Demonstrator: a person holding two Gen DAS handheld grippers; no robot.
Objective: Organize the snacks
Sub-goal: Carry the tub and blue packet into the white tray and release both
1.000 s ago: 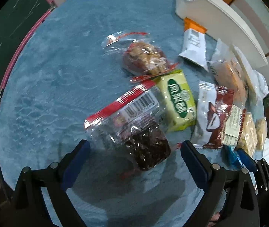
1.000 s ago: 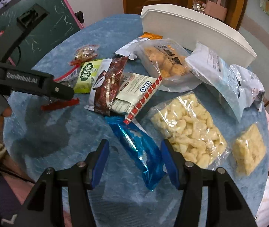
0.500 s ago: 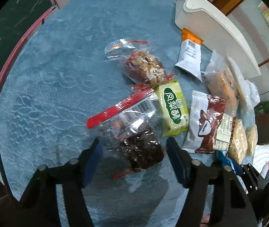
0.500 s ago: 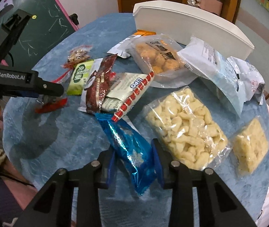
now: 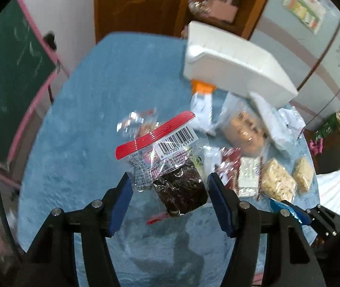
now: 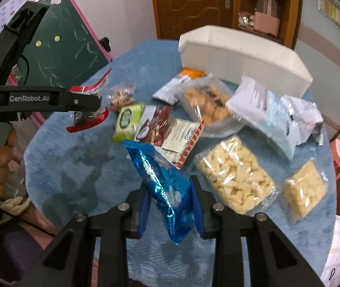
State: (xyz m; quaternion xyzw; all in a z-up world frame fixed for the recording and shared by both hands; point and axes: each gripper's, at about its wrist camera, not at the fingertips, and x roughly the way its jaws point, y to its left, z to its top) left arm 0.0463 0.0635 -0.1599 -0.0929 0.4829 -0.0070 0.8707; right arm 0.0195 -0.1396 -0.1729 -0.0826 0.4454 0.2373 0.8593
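I am lifting a red-topped packet (image 5: 170, 165) in my left gripper (image 5: 167, 193) and a blue packet (image 6: 167, 186) in my closing right gripper (image 6: 170, 203); the other snacks (image 6: 236, 179) are lying outside the white bin (image 6: 241, 55).

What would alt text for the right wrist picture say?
The right claw, closing, grips a shiny blue snack packet above a blue table strewn with snack bags, a white bin behind; the left claw holds a red-edged packet.
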